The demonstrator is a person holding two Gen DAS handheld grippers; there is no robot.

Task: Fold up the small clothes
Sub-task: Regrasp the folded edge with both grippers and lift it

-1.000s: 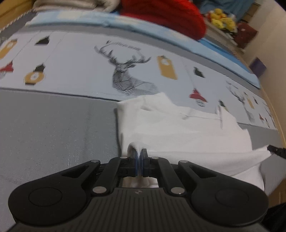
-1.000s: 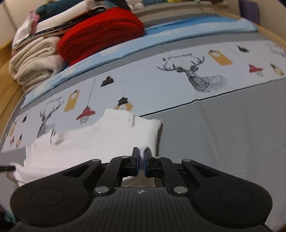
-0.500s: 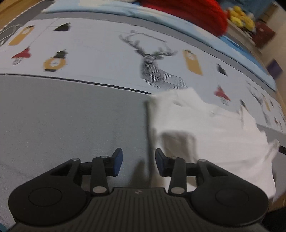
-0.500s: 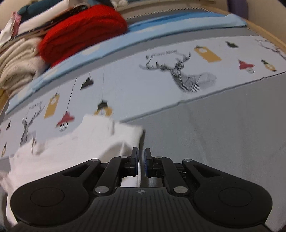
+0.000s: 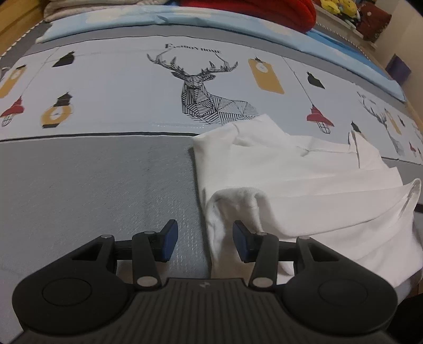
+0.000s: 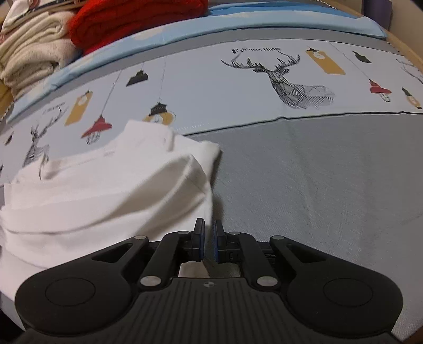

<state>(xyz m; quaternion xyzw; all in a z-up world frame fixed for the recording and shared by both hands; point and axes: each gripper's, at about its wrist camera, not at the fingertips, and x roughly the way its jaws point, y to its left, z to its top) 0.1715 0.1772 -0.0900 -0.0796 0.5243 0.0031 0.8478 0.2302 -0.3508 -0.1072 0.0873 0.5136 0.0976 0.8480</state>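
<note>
**A:** White cotton top [image 5: 304, 180] is lying on the grey part of the bed sheet [image 5: 92, 185], its far edge reaching onto the printed band with the deer [image 5: 206, 90] and lanterns. Where are the left tongs [image 5: 202, 243] at?

**B:** Roughly half open, they've just been spreading apart. A raised fold of the top sits in the gap, close to the right pad, but neither blue pad presses on it. So nothing gripped there.

**A:** And the right tongs [image 6: 208, 244]?

**B:** Nearly closed, just a thin slit between the pads. The corner of the top [image 6: 105, 190] runs down right beside and under them, but I can't tell if any cloth is actually pinched in the slit. It's blurry there too.

**A:** Anything crowding the spot?

**B:** Not close by. A red knit [image 6: 137, 18] and some folded beige towels [image 6: 29, 50] are stacked at the far side of the bed, well apart from the top. Some yellow plush toys [image 5: 335, 8] show in the far corner.
</note>
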